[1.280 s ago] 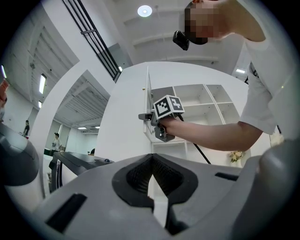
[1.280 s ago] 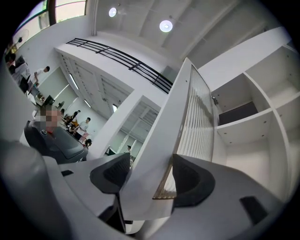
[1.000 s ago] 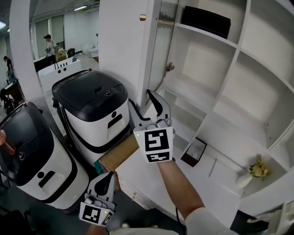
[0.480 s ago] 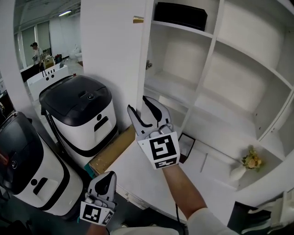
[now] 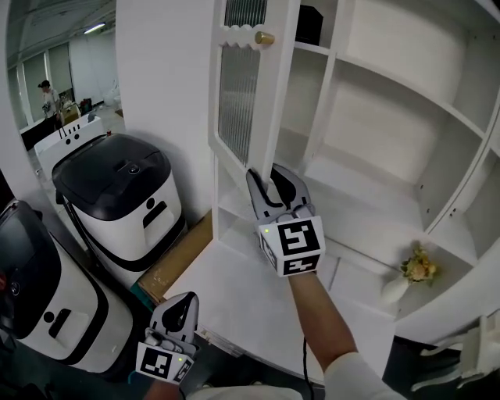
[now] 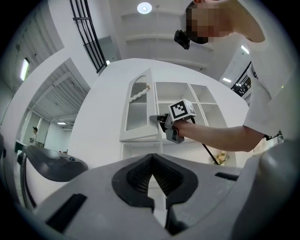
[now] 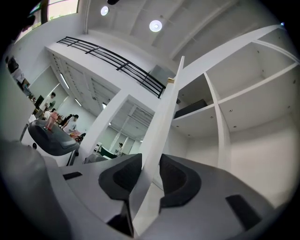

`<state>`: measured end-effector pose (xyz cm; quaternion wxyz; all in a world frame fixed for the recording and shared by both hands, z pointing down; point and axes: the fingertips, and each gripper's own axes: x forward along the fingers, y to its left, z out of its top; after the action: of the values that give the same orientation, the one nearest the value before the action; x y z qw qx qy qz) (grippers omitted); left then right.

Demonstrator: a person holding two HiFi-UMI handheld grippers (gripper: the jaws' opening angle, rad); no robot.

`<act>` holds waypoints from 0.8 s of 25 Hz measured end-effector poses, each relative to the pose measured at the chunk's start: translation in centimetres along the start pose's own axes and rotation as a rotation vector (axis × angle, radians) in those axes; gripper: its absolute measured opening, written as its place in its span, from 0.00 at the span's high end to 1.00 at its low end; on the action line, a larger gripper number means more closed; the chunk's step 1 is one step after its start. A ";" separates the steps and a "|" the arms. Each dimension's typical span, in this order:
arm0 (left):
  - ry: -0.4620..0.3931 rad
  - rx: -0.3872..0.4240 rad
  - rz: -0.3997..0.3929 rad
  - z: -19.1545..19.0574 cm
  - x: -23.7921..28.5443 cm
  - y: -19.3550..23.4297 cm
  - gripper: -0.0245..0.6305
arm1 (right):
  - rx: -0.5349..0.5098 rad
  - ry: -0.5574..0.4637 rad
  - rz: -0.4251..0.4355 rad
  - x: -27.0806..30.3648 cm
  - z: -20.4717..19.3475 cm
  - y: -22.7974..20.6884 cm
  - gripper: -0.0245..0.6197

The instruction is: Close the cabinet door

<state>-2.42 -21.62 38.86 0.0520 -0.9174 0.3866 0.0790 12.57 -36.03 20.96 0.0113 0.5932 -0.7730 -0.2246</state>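
Observation:
The white cabinet door (image 5: 242, 101) with ribbed glass and a brass knob (image 5: 265, 37) stands part open, swung out from the shelving (image 5: 391, 117). My right gripper (image 5: 268, 176) straddles the door's lower free edge, one jaw on each side. Its jaws are closing, and in the right gripper view the door edge (image 7: 161, 140) fills the gap of the right gripper (image 7: 147, 187), touching both pads. My left gripper (image 5: 181, 301) hangs low near the cabinet's base, shut and empty. From the left gripper view the left gripper (image 6: 157, 197) looks toward the door (image 6: 138, 115) and the right gripper (image 6: 159, 121).
Two white machines with black lids (image 5: 117, 180) (image 5: 31, 289) stand left of the cabinet, a cardboard box (image 5: 176, 262) between them and it. A small vase of flowers (image 5: 414, 269) sits on a lower shelf, a black box (image 5: 310, 23) on the top one. People (image 5: 48, 94) stand far back left.
The door has swung from edge-on toward the shelves, its glass face now showing. My right gripper moved right with it and its jaws narrowed onto the edge. The left gripper barely shifts in view.

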 end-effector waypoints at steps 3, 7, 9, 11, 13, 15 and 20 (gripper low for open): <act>0.003 0.008 -0.005 0.0 0.7 -0.8 0.96 | -0.008 0.004 -0.008 -0.1 -0.6 -1.8 0.78; 0.011 0.020 0.020 -0.1 0.9 -0.8 0.96 | -0.034 0.012 -0.024 -0.1 -1.4 -3.7 0.77; 0.015 0.023 0.041 -0.1 0.7 -0.5 0.96 | -0.048 0.026 -0.049 0.0 -1.8 -4.6 0.76; 0.019 0.027 0.059 -0.1 0.5 -0.6 0.96 | -0.057 0.033 -0.085 -0.2 -2.1 -5.7 0.74; 0.027 0.032 0.074 -0.2 0.4 -0.9 0.96 | -0.046 0.036 -0.113 -0.5 -2.4 -7.1 0.69; 0.033 0.037 0.089 -0.3 0.5 -1.1 0.96 | -0.016 0.038 -0.131 -0.6 -2.9 -8.7 0.63; 0.044 0.047 0.124 -0.3 -0.2 -0.4 0.96 | -0.012 0.042 -0.189 -0.4 -3.6 -10.2 0.60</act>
<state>-2.23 -21.22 39.18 0.0601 -0.8918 0.4453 0.0527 23.00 -38.90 20.63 0.0098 0.6680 -0.7118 -0.2170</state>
